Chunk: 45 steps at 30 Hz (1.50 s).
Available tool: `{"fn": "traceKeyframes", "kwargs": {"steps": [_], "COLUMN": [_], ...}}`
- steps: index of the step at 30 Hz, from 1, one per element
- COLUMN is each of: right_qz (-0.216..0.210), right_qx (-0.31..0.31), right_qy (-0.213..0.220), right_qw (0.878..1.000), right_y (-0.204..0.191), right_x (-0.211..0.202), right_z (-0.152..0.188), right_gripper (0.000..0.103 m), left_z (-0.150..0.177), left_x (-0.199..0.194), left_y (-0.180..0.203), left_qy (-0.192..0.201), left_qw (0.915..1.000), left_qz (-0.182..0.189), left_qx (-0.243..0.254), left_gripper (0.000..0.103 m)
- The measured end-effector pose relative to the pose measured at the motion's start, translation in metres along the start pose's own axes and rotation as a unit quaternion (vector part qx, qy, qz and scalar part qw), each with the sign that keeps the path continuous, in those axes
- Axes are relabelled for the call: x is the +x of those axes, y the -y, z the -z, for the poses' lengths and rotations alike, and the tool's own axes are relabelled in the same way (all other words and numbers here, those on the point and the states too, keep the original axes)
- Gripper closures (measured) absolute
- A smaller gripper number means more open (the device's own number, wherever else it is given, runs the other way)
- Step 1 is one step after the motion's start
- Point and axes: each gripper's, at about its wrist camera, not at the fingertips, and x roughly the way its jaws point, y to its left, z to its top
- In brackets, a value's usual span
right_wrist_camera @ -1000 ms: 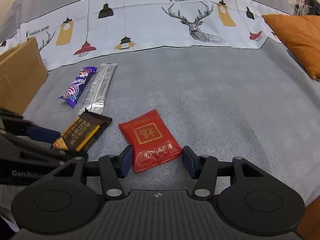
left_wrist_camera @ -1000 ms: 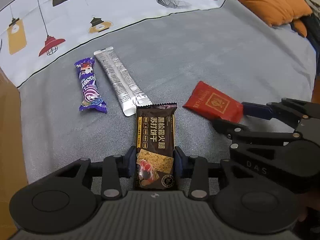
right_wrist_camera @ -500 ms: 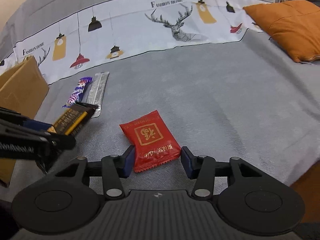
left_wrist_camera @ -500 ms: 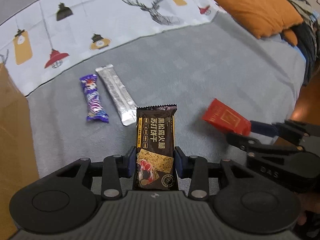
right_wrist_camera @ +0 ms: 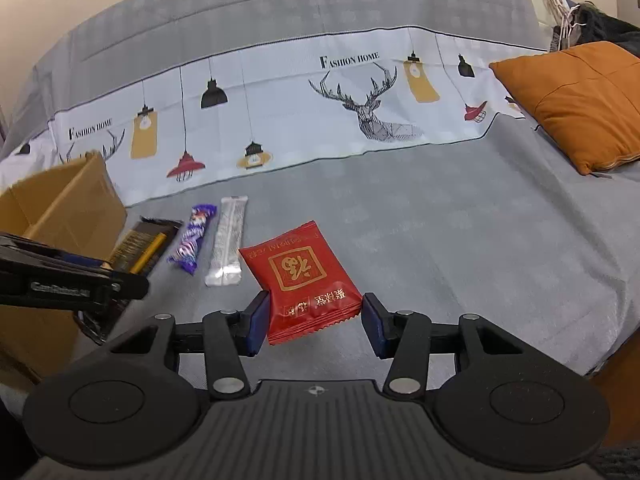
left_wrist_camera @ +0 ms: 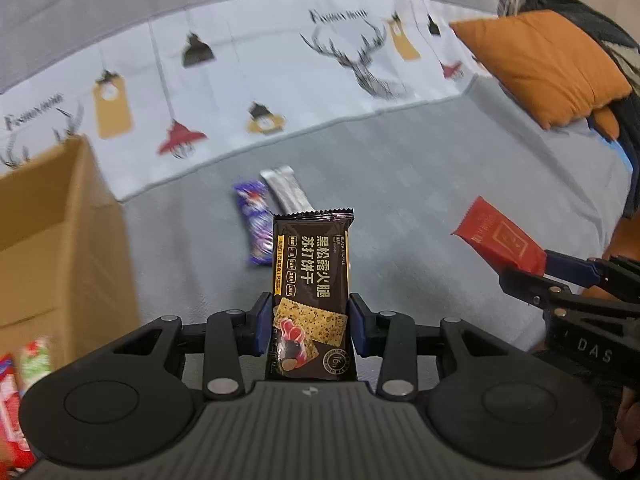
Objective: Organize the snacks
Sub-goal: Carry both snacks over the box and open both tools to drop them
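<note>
My left claw (left_wrist_camera: 308, 326) is clamped on the dark cracker pack (left_wrist_camera: 310, 296), both blue pads pressed against its long sides. The pack stands up out of the jaws, crimped end at the top, lifted clear of the grey bedspread (left_wrist_camera: 400, 184). In the right view the same pack (right_wrist_camera: 138, 246) shows at the left, sticking out of my left claw (right_wrist_camera: 100, 264), just right of the box (right_wrist_camera: 68, 208).

My right claw (right_wrist_camera: 312, 322) holds the red packet (right_wrist_camera: 302, 276). The left pad touches its edge; the right pad looks a little off the packet's edge in that view, but the packet hangs lifted in the left view (left_wrist_camera: 498, 240), so it is gripped. There it sits at the tip of my right claw (left_wrist_camera: 544, 266), far right, above the bedspread.

Two snacks lie flat on the bedspread, side by side and nearly touching: purple bar (right_wrist_camera: 193, 242) on the left, silver stick (right_wrist_camera: 228, 242) on the right. Both lie beyond my left claw, between the box and the red packet.

The cardboard box (left_wrist_camera: 52, 240) stands open at the far left. Red and green wrappers (left_wrist_camera: 24, 376) show blurred at the near left edge, below the box.

An orange cushion (right_wrist_camera: 580, 100) sits far right. A white band with lamp and deer prints (right_wrist_camera: 360, 96) runs across the far side.
</note>
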Motion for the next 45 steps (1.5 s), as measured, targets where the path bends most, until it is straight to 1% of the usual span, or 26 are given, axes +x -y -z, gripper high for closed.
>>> {"fn": "traceKeyframes", "kwargs": {"steps": [3,6,9,12,15,19,22,23,25,28,31,34,37,39,41,45], "right_qz": [-0.014,-0.039,-0.068,-0.1,-0.133,-0.181,-0.208,-0.209,-0.22,-0.23,-0.235,-0.221,-0.221,-0.215,-0.207,-0.195], "right_qx": [0.012,0.005,-0.012,-0.024,-0.04,-0.072,-0.099,-0.11,-0.122,-0.138,-0.143,-0.152,-0.133,-0.135,-0.138,-0.148], "right_qy": [0.02,0.034,0.047,0.065,0.084,0.111,0.124,0.125,0.12,0.108,0.084,0.064,0.026,0.006,-0.012,-0.043], "right_qw": [1.0,0.999,0.997,0.993,0.987,0.975,0.965,0.964,0.96,0.957,0.958,0.961,0.966,0.967,0.968,0.969], "right_y": [-0.011,-0.032,-0.062,-0.095,-0.132,-0.183,-0.216,-0.229,-0.249,-0.274,-0.291,-0.308,-0.316,-0.321,-0.326,-0.331], "right_x": [-0.015,-0.026,-0.039,-0.059,-0.078,-0.102,-0.112,-0.113,-0.113,-0.104,-0.087,-0.062,-0.034,-0.018,-0.004,0.016], "right_z": [-0.014,-0.028,-0.042,-0.06,-0.076,-0.094,-0.1,-0.101,-0.1,-0.094,-0.084,-0.065,-0.05,-0.038,-0.027,-0.01], "right_gripper": [0.052,0.052,0.052,0.052,0.052,0.052,0.052,0.052,0.052,0.052,0.052,0.052,0.052,0.052,0.052,0.052], "left_z": [-0.007,-0.011,-0.012,-0.011,-0.005,0.007,0.016,0.019,0.027,0.04,0.053,0.068,0.083,0.091,0.099,0.121], "left_x": [-0.031,-0.072,-0.113,-0.148,-0.184,-0.223,-0.241,-0.244,-0.246,-0.24,-0.226,-0.207,-0.189,-0.174,-0.158,-0.126], "left_y": [-0.02,-0.038,-0.059,-0.079,-0.102,-0.131,-0.15,-0.156,-0.167,-0.188,-0.207,-0.229,-0.246,-0.258,-0.267,-0.286], "left_qy": [0.015,0.06,0.098,0.121,0.144,0.176,0.191,0.193,0.191,0.18,0.161,0.138,0.114,0.096,0.076,0.029], "left_qw": [0.9995,0.9976,0.9939,0.9898,0.9845,0.9762,0.9698,0.968,0.9654,0.9638,0.9636,0.9634,0.9624,0.9624,0.9645,0.9617], "left_qz": [-0.009,-0.02,-0.036,-0.061,-0.075,-0.097,-0.123,-0.132,-0.149,-0.157,-0.165,-0.168,-0.172,-0.173,-0.167,-0.162], "left_qx": [-0.027,-0.028,-0.034,-0.044,-0.065,-0.081,-0.09,-0.092,-0.096,-0.118,-0.135,-0.157,-0.177,-0.186,-0.19,-0.219], "left_gripper": [0.06,0.06,0.06,0.06,0.06,0.06,0.06,0.06,0.06,0.06,0.06,0.06,0.06,0.06,0.06,0.06]}}
